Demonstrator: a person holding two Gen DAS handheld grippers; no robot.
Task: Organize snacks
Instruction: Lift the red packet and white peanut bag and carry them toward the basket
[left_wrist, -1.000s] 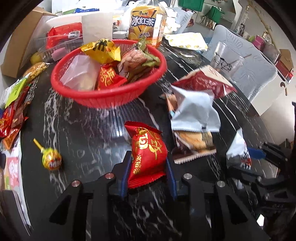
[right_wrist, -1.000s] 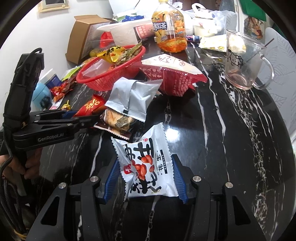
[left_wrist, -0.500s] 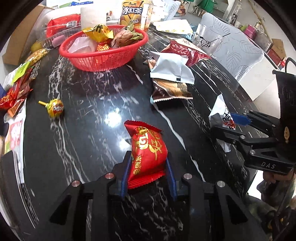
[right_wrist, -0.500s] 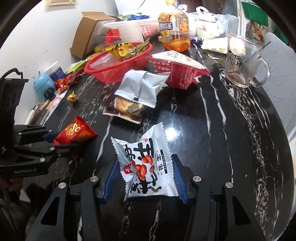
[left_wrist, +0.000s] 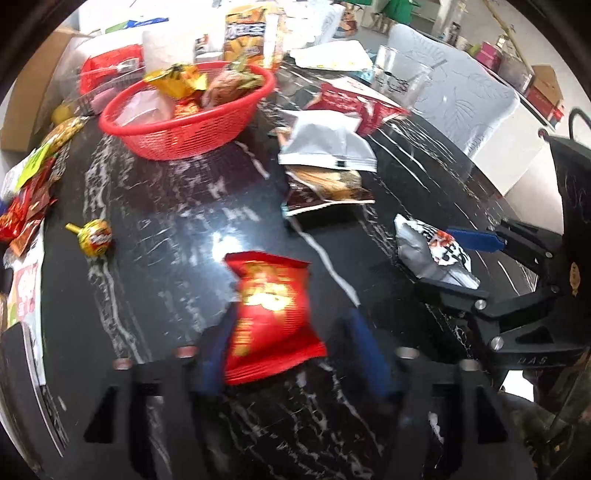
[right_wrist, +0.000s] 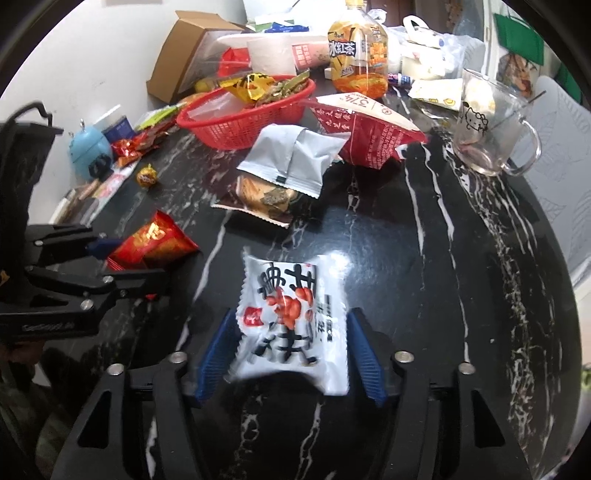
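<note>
A red snack packet (left_wrist: 271, 314) lies on the black marble table between the jaws of my left gripper (left_wrist: 291, 350), which stand wide apart and clear of it. It also shows in the right wrist view (right_wrist: 153, 245). A white peanut packet (right_wrist: 293, 325) lies between the spread jaws of my right gripper (right_wrist: 291, 354), loose; it also shows in the left wrist view (left_wrist: 432, 254). The red basket (left_wrist: 184, 136) with several snacks stands at the far side, also seen in the right wrist view (right_wrist: 236, 122).
A silver bag (right_wrist: 291, 158), a brown biscuit pack (right_wrist: 258, 199) and a big red bag (right_wrist: 369, 129) lie mid-table. A lollipop (left_wrist: 94, 242) lies left. A glass mug (right_wrist: 484, 133), a tea bottle (right_wrist: 356, 55) and a cardboard box (right_wrist: 184, 55) stand behind.
Both grippers have opened and let go of their packets, which now rest on the table. The left gripper pulled back from the basket earlier.
</note>
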